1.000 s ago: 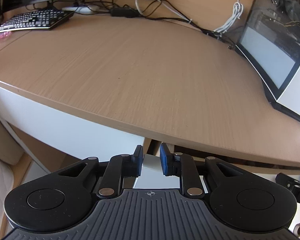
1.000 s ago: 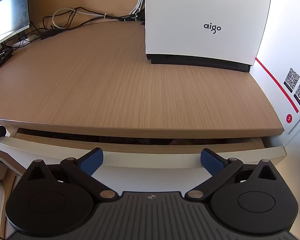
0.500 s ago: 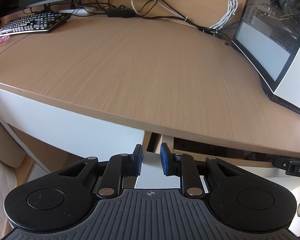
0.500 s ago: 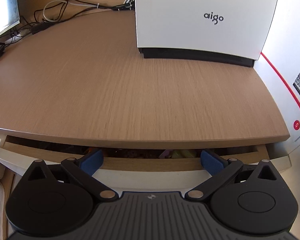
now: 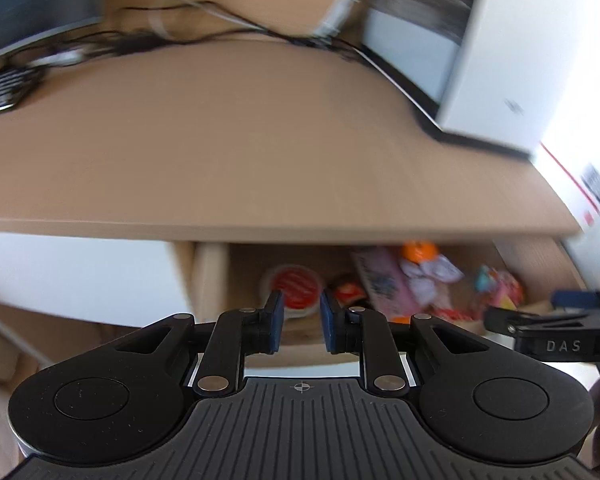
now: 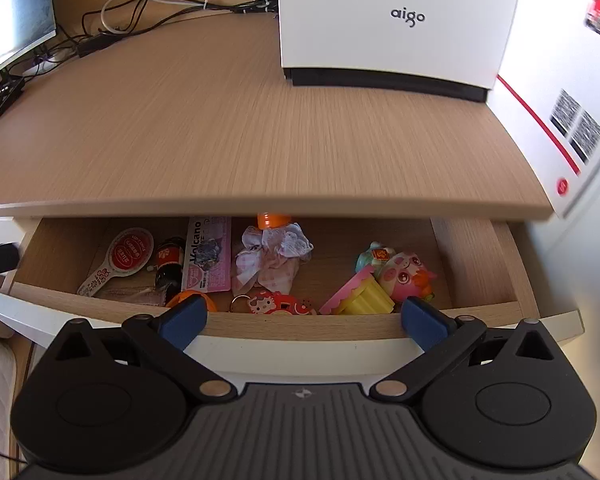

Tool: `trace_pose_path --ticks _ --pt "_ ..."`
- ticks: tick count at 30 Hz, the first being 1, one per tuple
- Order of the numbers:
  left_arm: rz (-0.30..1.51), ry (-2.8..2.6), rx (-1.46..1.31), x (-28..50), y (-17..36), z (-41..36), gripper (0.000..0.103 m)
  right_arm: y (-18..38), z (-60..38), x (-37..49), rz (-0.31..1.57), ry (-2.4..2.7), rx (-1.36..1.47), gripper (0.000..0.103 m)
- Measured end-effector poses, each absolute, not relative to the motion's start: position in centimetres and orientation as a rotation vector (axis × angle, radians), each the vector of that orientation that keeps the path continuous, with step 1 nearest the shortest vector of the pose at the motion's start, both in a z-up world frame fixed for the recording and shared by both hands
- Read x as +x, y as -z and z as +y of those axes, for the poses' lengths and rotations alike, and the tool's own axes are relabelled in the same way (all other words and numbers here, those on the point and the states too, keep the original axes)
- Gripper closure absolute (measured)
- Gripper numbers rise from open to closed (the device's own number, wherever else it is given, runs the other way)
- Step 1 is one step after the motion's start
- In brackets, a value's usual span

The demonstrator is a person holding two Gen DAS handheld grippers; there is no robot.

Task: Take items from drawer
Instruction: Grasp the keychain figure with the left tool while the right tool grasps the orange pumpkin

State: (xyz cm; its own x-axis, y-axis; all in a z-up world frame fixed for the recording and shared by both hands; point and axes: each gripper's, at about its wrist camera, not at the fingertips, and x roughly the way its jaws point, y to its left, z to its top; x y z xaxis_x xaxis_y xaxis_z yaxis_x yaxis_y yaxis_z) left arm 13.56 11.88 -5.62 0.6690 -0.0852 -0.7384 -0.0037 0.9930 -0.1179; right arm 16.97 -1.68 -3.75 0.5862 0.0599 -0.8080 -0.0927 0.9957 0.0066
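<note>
Open light-wood drawer running crosswise under desk, right gripper spread wide above its front, left gripper narrowly parted, empty.

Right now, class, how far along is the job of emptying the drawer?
Done: the drawer is pulled open, contents exposed. In hand: nothing; the right gripper is open at the drawer front, the left gripper narrowly open and empty. Left: everything, including the paddle, cloth and pink toy.

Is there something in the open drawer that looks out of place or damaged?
Nothing looks damaged or spilled. The drawer holds loose clutter: a crumpled cloth lies mid-drawer, and the pink toy leans on a yellow block.
</note>
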Motion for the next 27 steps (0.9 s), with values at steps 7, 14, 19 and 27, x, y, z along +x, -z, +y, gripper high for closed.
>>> trace_pose_path --ticks 7,14,19,27 --pt "0.944 0.141 -0.022 12.0 7.7 9.2 0.081 3.4 -2.0 13.6 0.974 -0.09 -0.031 0.0" --pt "0.958 0.277 -0.023 9.2 7.9 8.8 0.085 3.4 -1.7 10.4 0.997 -0.055 -0.039 0.0" --pt "1.04 0.393 -0.045 9.1 8.0 8.1 0.085 3.1 -1.7 8.7 1.051 -0.06 -0.045 0.0" --pt "1.088 0.453 -0.109 9.9 6.7 7.3 0.082 2.2 -3.9 7.8 1.099 -0.122 -0.015 0.002"
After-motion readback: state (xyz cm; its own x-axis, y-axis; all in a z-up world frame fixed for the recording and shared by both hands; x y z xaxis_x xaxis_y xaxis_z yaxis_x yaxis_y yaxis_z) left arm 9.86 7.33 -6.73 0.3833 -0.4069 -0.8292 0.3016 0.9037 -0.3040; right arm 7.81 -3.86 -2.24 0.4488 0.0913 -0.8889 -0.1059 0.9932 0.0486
